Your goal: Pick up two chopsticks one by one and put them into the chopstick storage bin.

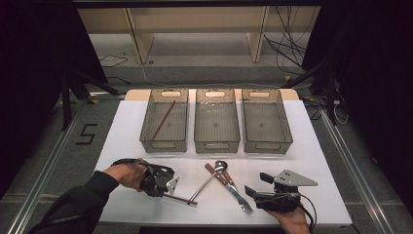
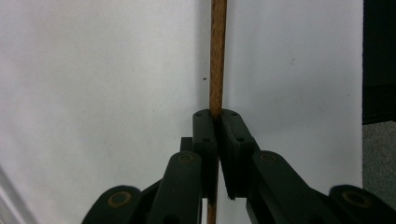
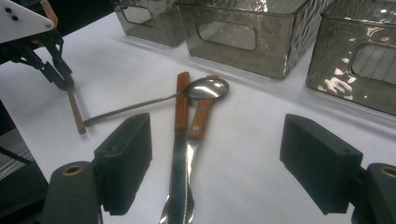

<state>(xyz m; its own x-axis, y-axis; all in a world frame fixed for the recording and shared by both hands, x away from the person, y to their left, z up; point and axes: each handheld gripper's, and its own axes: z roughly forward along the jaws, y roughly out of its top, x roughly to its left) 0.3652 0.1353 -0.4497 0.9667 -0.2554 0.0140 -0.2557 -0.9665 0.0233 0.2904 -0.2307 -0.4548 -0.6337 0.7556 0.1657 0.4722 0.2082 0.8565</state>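
White table [image 1: 316, 161]: three bins [image 1: 216, 122], two chopsticks, one [image 2: 217, 56] in left gripper [image 2: 217, 114], right gripper [image 3: 215, 158] wide.

Crossed spoon [image 1: 210, 178], knife [image 1: 217, 174] and fork [image 1: 238, 195] block the bare white table [image 1: 311, 161] between both hands.

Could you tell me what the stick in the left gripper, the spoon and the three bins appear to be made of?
The stick looks like wood: brown with visible grain, matt. The spoon seems polished metal, its bowl mirror-bright with highlights. The three bins look like smoky translucent plastic, glossy, with the table showing through their walls, though glass cannot be excluded.
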